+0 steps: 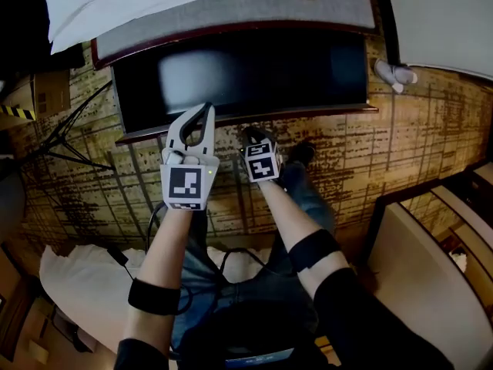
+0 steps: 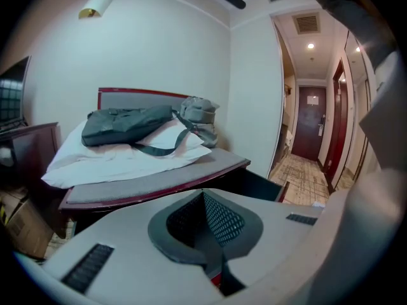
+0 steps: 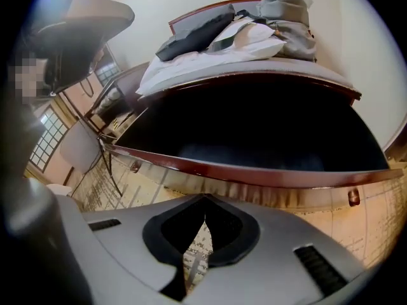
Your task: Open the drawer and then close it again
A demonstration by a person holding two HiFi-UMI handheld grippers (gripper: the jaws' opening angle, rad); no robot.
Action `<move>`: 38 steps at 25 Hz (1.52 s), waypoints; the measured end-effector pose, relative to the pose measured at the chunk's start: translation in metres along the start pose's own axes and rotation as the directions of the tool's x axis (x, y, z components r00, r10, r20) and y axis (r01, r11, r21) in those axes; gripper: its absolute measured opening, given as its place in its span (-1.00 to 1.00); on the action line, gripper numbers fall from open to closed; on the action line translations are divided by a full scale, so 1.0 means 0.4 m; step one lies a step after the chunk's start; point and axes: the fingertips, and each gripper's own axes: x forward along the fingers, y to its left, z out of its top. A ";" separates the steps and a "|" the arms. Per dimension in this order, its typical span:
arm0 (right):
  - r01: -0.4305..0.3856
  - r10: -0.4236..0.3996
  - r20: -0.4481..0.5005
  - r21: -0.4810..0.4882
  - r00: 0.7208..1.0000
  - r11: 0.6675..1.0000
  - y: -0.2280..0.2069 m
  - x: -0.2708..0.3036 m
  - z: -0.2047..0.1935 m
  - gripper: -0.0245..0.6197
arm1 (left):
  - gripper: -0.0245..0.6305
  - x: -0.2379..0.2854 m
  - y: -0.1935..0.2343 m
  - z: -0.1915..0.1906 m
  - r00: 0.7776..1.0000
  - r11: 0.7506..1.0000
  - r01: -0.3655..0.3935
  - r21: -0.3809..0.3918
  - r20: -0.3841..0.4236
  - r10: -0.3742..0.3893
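Note:
A wide dark drawer (image 1: 239,75) stands pulled out from under the grey-topped, red-framed bed base (image 1: 231,18). Its reddish front rim (image 3: 254,173) carries small knobs (image 3: 353,197) near each end. My left gripper (image 1: 199,118) hangs just over the front rim, shut and empty. In its own view its jaws (image 2: 205,196) are together, with the drawer's corner (image 2: 267,186) beyond them. My right gripper (image 1: 258,141) is shut and empty, just in front of the rim over the carpet. Seen along its jaws (image 3: 205,199), the rim lies a little above them.
White pillows (image 2: 127,154) and a grey bag (image 2: 137,124) lie on the bed. White slippers (image 1: 394,73) sit at the drawer's right. Cables (image 1: 69,137) and a cardboard box (image 1: 46,91) lie on the left, and a white cabinet (image 1: 431,276) stands at lower right. The person's shoe (image 1: 300,154) rests by the right gripper.

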 end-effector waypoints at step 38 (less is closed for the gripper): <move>0.093 -0.127 0.217 0.159 0.968 0.983 -0.121 0.164 0.219 -0.92 | -0.93 0.099 0.104 -0.030 0.999 0.997 -0.039 -0.071 0.019 0.040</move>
